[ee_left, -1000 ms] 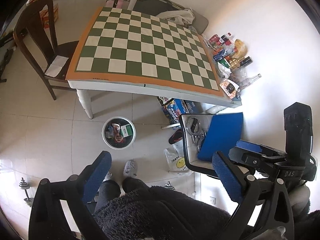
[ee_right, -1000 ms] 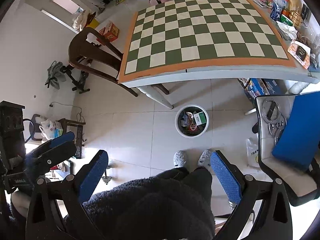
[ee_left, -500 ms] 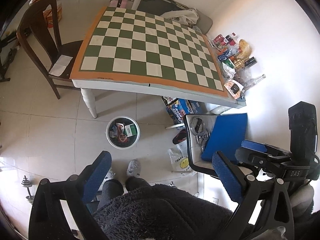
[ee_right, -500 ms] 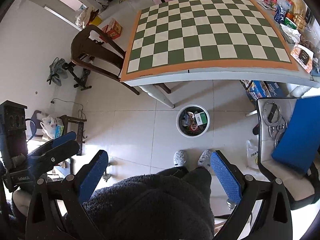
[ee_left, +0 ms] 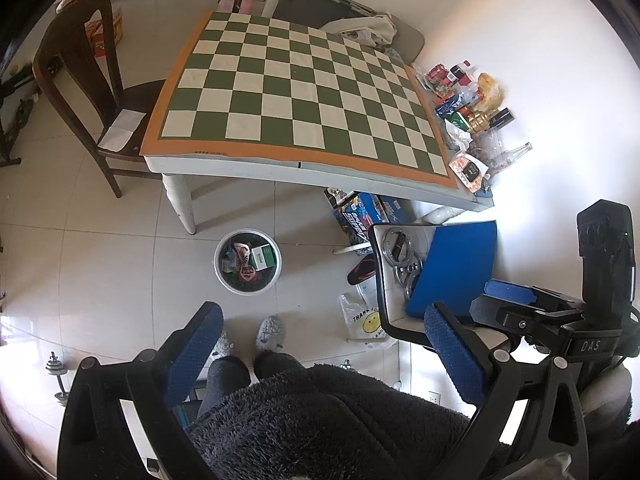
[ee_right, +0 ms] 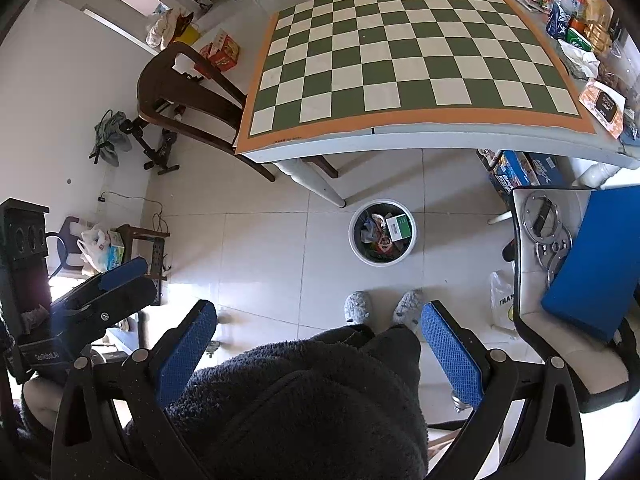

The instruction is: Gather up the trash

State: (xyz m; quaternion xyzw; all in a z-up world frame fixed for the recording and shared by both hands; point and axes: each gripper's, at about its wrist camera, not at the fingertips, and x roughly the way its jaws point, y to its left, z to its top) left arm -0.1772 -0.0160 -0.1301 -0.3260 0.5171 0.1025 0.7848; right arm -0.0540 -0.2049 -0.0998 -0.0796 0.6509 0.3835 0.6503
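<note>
A white trash bin point(ee_left: 248, 261) stands on the tiled floor in front of the table, holding wrappers and a green-and-white box; it also shows in the right wrist view point(ee_right: 383, 236). My left gripper point(ee_left: 322, 334) is open and empty, held high above the floor over the person's legs. My right gripper point(ee_right: 319, 330) is open and empty at the same height. A pile of wrappers, cans and bottles point(ee_left: 466, 112) lies along the right edge of the checkered table point(ee_left: 280, 159), also in the right wrist view point(ee_right: 580, 32).
A dark wooden chair point(ee_left: 76, 80) stands left of the table. A white chair with a blue folder point(ee_left: 460, 268) and metal rings stands at the right. Boxes point(ee_left: 360, 212) and a plastic bag point(ee_left: 366, 320) lie on the floor.
Both grippers have drifted slightly; the table and bin shift a little right and down in the left view. Both stay open and empty.
</note>
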